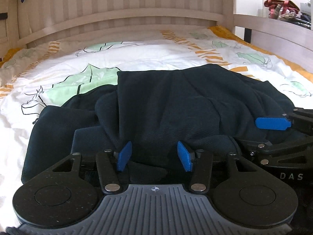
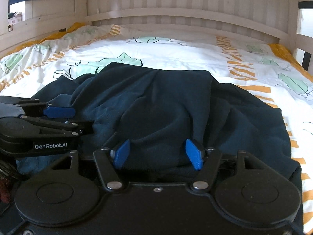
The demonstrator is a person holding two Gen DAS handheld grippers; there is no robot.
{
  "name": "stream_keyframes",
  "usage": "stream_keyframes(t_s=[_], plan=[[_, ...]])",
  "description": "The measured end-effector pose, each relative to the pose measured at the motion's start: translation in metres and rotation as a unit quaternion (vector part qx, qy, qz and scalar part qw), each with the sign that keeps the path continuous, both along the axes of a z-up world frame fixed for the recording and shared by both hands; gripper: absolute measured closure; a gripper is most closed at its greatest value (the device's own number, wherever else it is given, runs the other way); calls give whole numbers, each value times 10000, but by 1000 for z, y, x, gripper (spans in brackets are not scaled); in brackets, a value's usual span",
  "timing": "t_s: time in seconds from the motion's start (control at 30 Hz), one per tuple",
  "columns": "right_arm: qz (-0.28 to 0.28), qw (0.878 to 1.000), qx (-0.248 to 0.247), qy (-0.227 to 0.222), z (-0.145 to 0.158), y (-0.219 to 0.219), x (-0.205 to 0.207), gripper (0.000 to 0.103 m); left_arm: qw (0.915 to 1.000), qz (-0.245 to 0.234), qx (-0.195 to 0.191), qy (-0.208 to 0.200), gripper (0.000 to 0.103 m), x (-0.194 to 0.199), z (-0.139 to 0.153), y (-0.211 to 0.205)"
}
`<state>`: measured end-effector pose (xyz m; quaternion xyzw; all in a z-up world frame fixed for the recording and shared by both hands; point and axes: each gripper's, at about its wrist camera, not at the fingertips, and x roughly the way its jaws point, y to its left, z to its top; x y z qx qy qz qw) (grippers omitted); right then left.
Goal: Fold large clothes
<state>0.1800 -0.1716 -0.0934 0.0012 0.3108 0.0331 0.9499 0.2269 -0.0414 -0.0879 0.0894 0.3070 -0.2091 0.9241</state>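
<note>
A large dark navy garment [image 1: 176,101] lies rumpled and partly folded on the bed, its far edge fairly straight. It also fills the middle of the right wrist view [image 2: 166,105]. My left gripper [image 1: 154,158] is open, its blue fingertips [image 1: 124,155] spread over the garment's near edge, nothing held. My right gripper [image 2: 157,153] is open over the near edge too, with cloth bunched between its spread pads. Each gripper shows in the other's view: the right gripper [image 1: 273,123] at right, the left gripper [image 2: 58,111] at left.
The bed has a white duvet [image 1: 137,58] with green leaf and orange stripe prints. A pale wooden slatted headboard [image 1: 121,4] stands behind, with wooden side rails [image 1: 273,25] at the right. Cluttered items [image 1: 279,7] lie beyond the rail.
</note>
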Motion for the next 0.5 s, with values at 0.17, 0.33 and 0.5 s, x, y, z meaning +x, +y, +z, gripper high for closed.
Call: stream_keyframes(t_s=[0.17,0.33,0.5], plan=[[-16,9999,144,-57,-3,-2,-1,35,9998,5,128,-126,50,-4,-1,-4],[-3,9996,278,-85,-3,-5,-2,33,9997,5,191,-165,50,-5,-1,-6],[37,9993,369,-56,-1,-7,-1,25,9996,-4,222,-173,49,-6,0,-5]])
